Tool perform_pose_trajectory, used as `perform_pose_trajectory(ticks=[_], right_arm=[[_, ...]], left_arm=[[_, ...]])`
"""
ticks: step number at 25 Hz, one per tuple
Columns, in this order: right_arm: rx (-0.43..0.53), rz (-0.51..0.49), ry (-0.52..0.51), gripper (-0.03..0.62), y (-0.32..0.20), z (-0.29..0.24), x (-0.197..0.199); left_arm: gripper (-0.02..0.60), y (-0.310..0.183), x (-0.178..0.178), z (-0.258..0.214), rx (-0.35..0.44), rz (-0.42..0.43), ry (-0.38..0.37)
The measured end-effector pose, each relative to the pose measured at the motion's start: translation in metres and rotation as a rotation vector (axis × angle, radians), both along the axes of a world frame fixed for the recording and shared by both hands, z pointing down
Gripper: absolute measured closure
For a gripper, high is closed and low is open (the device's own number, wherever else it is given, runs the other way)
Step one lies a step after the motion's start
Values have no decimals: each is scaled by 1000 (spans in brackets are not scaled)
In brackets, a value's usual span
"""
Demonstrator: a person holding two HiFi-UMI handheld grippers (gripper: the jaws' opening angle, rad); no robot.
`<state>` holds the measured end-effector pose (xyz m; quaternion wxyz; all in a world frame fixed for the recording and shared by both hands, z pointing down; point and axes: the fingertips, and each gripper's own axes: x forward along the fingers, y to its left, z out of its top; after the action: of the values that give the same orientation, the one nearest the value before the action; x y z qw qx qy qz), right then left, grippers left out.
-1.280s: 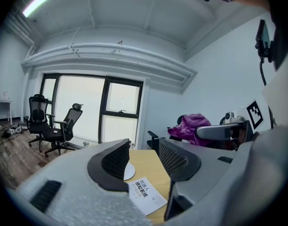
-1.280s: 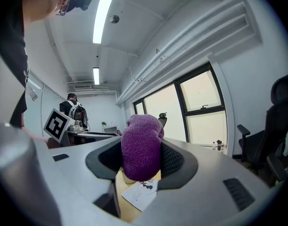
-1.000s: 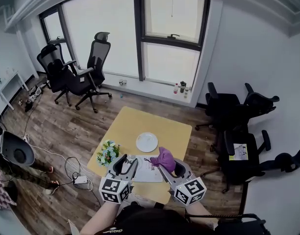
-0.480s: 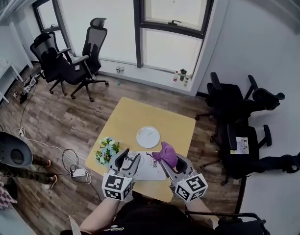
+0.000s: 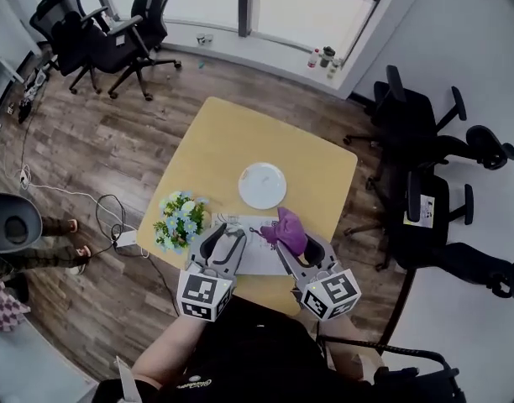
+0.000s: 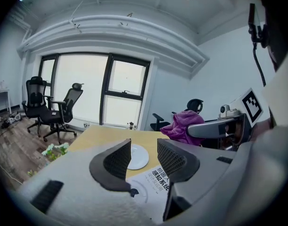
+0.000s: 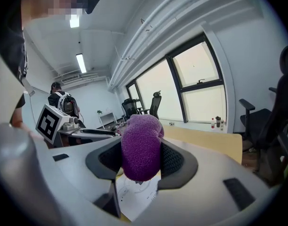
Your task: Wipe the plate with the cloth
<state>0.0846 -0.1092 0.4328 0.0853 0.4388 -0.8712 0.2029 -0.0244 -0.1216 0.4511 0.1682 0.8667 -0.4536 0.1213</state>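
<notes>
A round white plate [image 5: 263, 185] lies bare on the yellow table [image 5: 232, 141], toward its near half; it shows too in the left gripper view, plate [image 6: 139, 157]. My right gripper [image 5: 284, 243] is shut on a bunched purple cloth [image 5: 286, 230], held above the table's near edge, short of the plate. In the right gripper view the cloth [image 7: 140, 146] fills the gap between the jaws. My left gripper [image 5: 226, 240] hangs beside it, open and empty, its jaws [image 6: 143, 159] pointing toward the plate.
A printed white sheet [image 5: 255, 250] lies on the table under both grippers. A bunch of flowers [image 5: 180, 219] sits at the table's near left corner. Black office chairs [image 5: 425, 149] stand to the right and at the far left [image 5: 102, 32]. Cables and a power strip [image 5: 123, 240] lie on the wooden floor.
The head view has tilted steeply down, so the table now sits higher and larger in the picture. Both grippers keep about the same place over the sheet, the cloth still gripped.
</notes>
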Motion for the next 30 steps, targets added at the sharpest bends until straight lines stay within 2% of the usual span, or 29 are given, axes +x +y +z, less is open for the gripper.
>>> perform_pose_trajectory(ticks=[7,12,17,22,26,30], right_arm=[[-102,-88,80,405,-24,64,-22],[-134,-143,153,405,-46,97,-30],[-105,-241,323,405,-99,141,-44],[-61,-441,495,405,-128,174,-81],[-52,-531,560,405,-133,188,-95],[-36,-550,593,405,-146,194,-102]], left_arm=[[403,-19,-2,61,-121,19,9],[403,-26,-3,84,-168,30,4],[403,-29,-8,96,-205,27,10],[403,-33,-10,100,-214,30,19],[403,-31,-12,102,-225,25,30],[403,-29,-14,104,-233,22,36]])
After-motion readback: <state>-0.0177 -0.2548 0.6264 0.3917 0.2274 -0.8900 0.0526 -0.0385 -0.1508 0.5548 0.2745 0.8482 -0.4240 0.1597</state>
